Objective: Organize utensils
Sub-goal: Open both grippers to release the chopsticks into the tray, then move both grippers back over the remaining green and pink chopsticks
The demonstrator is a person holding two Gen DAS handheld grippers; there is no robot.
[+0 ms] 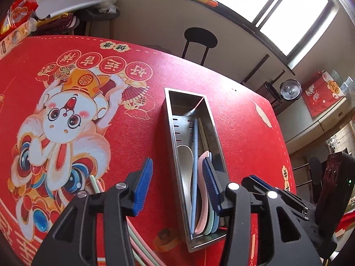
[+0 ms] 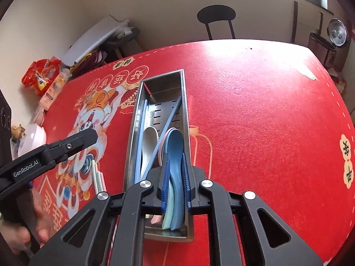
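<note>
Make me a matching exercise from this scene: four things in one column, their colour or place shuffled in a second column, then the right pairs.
Things:
1. metal tray
2. white spoon
3. dark blue spoon
4. loose chopsticks

Descriptions:
A. on the red tablecloth, outside the tray
B. between the right gripper's pads
C. holds the utensils
D. lies in the tray beside the light blue chopsticks

Pairs: 1-C, 2-D, 3-B, 4-A

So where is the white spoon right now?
In the right wrist view, the white spoon lies inside the steel utensil tray, left of the dark blue spoon, beside a light blue chopstick.
</note>
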